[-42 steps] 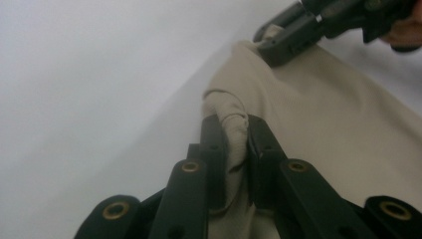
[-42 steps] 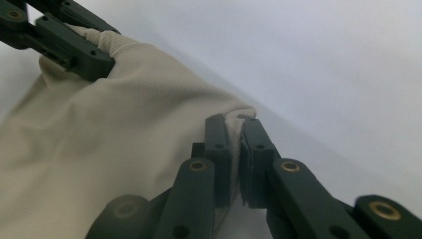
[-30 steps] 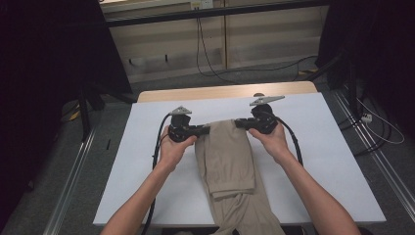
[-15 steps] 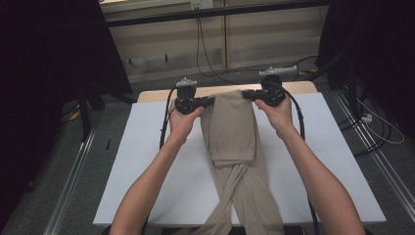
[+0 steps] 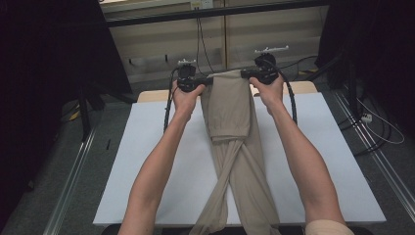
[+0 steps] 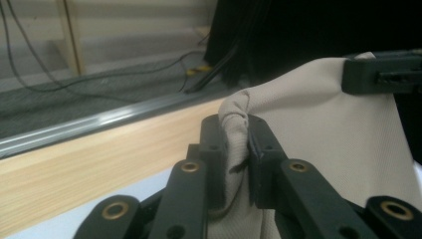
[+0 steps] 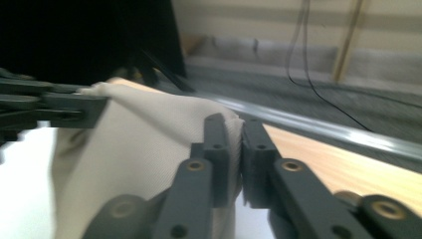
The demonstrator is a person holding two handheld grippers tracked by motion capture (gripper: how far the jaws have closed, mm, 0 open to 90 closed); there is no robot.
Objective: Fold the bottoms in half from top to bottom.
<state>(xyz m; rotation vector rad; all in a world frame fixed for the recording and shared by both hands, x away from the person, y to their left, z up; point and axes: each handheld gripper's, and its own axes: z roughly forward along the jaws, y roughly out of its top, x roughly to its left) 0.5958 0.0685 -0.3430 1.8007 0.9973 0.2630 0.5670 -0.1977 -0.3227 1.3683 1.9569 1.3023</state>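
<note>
My left fingers (image 5: 208, 81) and right fingers (image 5: 244, 74) each pinch a top corner of the trousers (image 5: 230, 117), lifted at the worktop's (image 5: 147, 161) far edge, their legs trailing back toward me.

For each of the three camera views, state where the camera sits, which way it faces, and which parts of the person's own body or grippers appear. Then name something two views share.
High view: above the person's side, looking forward and down on the white table; both forearms, left gripper and right gripper hold up beige trousers.
Left gripper view: rides the left gripper, facing the wooden table edge; jaws pinch the cloth.
Right gripper view: rides the right gripper, facing the floor beyond; jaws pinch cloth.
Shared: both gripper views show the trousers and the opposite gripper.
</note>
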